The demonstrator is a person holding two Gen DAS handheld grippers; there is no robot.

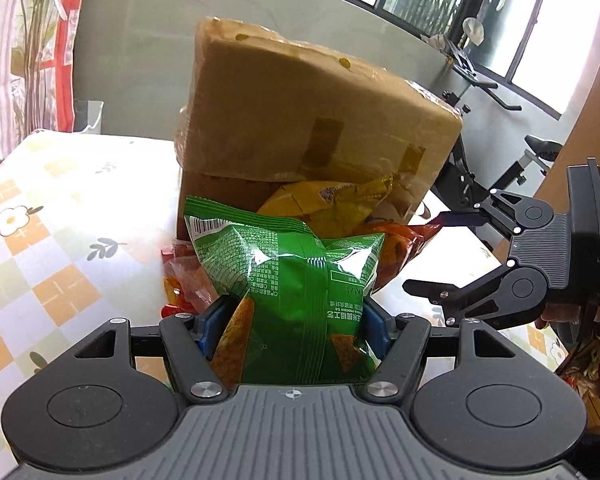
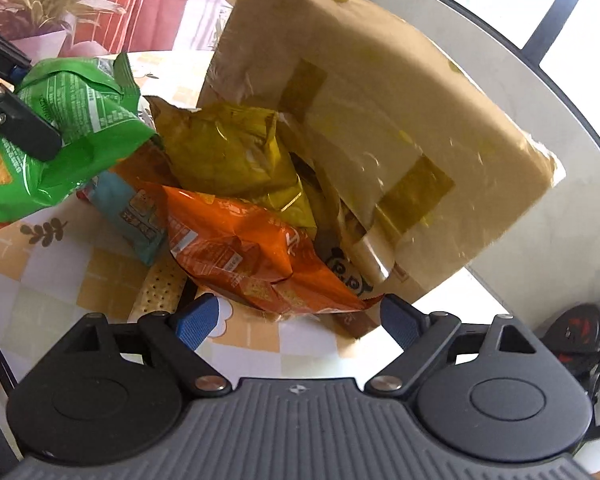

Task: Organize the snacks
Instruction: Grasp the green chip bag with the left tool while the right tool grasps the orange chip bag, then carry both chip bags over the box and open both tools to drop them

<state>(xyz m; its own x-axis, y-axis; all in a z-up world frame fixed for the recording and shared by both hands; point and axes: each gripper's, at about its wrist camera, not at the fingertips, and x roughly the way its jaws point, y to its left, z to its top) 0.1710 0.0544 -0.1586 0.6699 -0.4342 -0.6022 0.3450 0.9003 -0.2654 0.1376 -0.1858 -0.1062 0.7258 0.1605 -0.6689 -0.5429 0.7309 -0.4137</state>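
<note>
The left hand-held gripper [image 1: 292,324] is clamped on a green chip bag [image 1: 296,280]: its blue pads [image 1: 374,322] press the bag's lower half from both sides, and the bag's barcoded top edge stands up ahead of the fingers. In the right wrist view the same green bag [image 2: 60,136] hangs at the far left, with the left hand-held gripper's dark finger [image 2: 24,128] laid across it, clear of the desk [image 2: 60,280] and its checked floral cloth.

The right hand-held gripper [image 2: 298,320] is spread wide with nothing between its blue pads [image 2: 198,320]. Just ahead of its fingertips lies an orange snack bag [image 2: 244,256], whose near edge reaches to between the two pads without touching either. Beyond the orange bag sits a yellow snack bag [image 2: 228,152], and to its left a light blue packet [image 2: 132,216] and a perforated cracker pack [image 2: 160,292] lie flat on the cloth.

Behind and to the right of this pile stands a cardboard box [image 2: 400,100], taped with yellowish strips and with its big flap raised over the bags. Seen from the left wrist camera, the cardboard box [image 1: 300,108] rises straight ahead, past the held green bag, and the right hand-held gripper [image 1: 440,252] comes in from the right edge with its fingers apart, a hand [image 1: 560,312] behind it.
</note>
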